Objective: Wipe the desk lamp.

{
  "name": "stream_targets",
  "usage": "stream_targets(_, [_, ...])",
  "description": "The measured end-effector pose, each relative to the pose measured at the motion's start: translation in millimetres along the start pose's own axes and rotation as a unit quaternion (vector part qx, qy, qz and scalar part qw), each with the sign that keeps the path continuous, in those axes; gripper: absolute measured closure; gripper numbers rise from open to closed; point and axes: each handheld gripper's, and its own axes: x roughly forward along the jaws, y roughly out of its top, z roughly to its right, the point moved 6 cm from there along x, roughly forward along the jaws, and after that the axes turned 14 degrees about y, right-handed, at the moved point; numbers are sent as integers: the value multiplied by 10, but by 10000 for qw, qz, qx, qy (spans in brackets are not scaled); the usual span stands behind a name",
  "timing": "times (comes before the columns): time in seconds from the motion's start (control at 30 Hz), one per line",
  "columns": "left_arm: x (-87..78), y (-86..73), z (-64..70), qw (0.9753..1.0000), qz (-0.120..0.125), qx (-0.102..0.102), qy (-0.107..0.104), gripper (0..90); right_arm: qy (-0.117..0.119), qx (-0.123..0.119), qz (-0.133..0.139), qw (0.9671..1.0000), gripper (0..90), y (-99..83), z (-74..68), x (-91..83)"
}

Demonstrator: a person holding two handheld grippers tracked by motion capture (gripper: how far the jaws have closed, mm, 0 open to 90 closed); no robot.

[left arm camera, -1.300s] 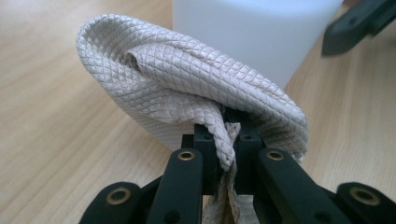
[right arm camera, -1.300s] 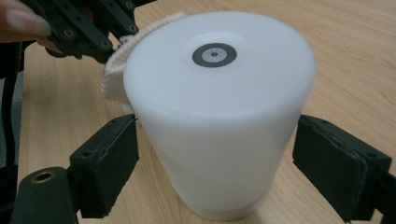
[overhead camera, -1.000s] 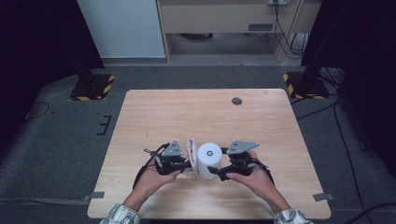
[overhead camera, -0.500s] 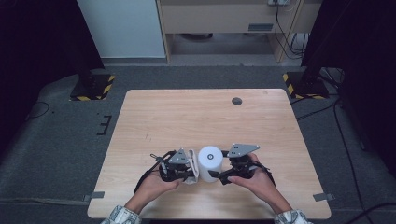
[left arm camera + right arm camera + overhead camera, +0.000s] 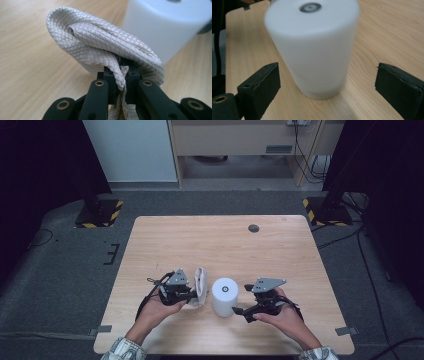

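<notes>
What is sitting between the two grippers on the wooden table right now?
In the high view, the upright white cylinder stands between them. The left gripper pinches a quilted beige cloth beside it; the right gripper is open toward it.

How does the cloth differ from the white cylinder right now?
The cloth is soft, folded and quilted; the white cylinder is smooth and rigid. The cloth is pinched in the shut left claw; the cylinder stands upright on the table, with the open right claw apart from its sides. Both are pale.
</notes>
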Motion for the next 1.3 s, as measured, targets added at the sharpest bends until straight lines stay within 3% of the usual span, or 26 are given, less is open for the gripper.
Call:
stream_targets(0.2, [72,178,-154,9999,20,-11,98,832,-451,262,38,9986,82,-81,220,-164])
stream_targets(0.4, [285,460,-173,9999,-18,160,28,830,-973,658,52,9931,100,-157,430,-217])
stream_targets(0.8, [705,1093,-31,9983,-108,559,-101,823,-1369,905,202,9862,105,-169,570,-324])
stream_targets(1.07, [1002,1224,71,9968,-309,694,-240,811,-1575,1065,290,9813,109,-182,637,-412])
stream_targets(1.2, [1197,1212,81,9971,-456,591,-177,686,-1676,1105,355,9790,113,-194,667,-483])
stream_targets(1.3, [1288,1198,73,9972,-532,519,-15,481,-1707,1194,402,9772,114,-208,691,-520])
